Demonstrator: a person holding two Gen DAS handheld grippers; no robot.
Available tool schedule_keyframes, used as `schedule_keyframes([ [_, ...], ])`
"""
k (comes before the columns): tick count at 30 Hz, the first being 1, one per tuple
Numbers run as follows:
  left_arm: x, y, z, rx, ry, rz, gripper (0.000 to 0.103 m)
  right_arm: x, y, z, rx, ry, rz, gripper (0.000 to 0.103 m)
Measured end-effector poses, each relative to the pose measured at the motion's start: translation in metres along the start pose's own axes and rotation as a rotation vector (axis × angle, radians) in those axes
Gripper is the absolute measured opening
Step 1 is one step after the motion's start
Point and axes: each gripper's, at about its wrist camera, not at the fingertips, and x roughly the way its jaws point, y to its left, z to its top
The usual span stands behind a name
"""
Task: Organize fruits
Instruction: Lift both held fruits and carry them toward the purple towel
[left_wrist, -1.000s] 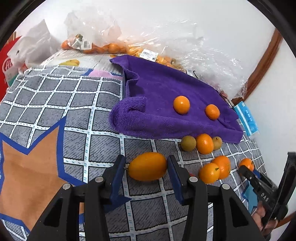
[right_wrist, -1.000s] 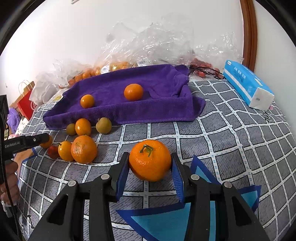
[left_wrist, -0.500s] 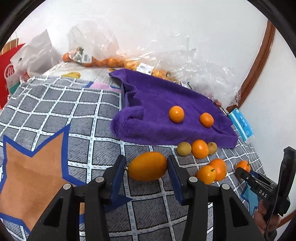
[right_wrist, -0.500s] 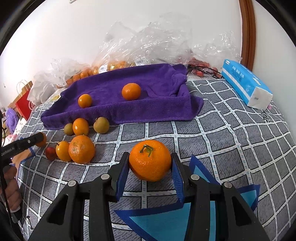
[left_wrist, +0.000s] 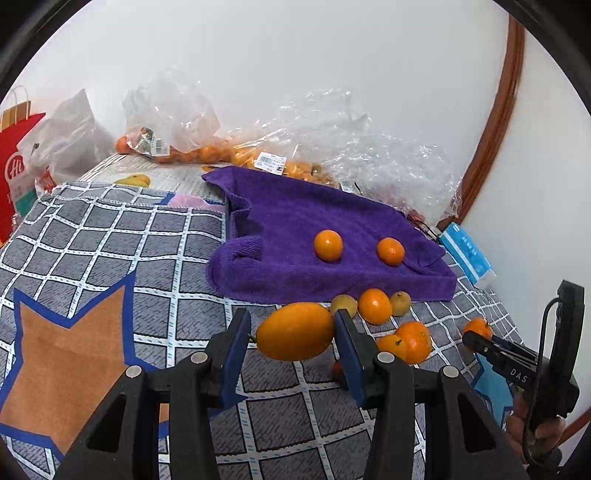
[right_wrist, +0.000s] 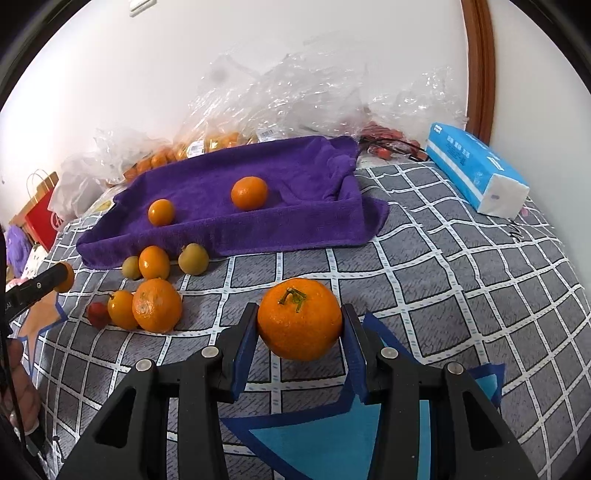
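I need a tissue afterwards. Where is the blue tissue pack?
In the right wrist view the blue tissue pack lies far right on the grey checked cloth, right of the purple towel.

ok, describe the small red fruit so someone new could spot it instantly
Start at the purple towel, then drop to the loose fruit cluster on the grid-pattern blanket before its left end. The small red fruit sits leftmost in the near row, touching a small orange. It is the only red, and smallest, piece.
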Motion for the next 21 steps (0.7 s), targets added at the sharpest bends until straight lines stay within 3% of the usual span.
schedule_keyframes([
  [6,-0.004,-0.005,-0.001,0.019,-0.017,-0.019,0.044,-0.010,0.008,0.004,-0.001,-0.010,0.014,0.044],
  [14,-0.005,0.003,0.001,-0.032,0.007,-0.037,0.044,-0.020,0.020,0.017,0.003,-0.040,0.052,0.044],
  [21,-0.037,-0.009,0.033,0.003,-0.062,-0.044,0.044,-0.024,0.030,0.037,-0.018,-0.081,0.074,0.044],
])
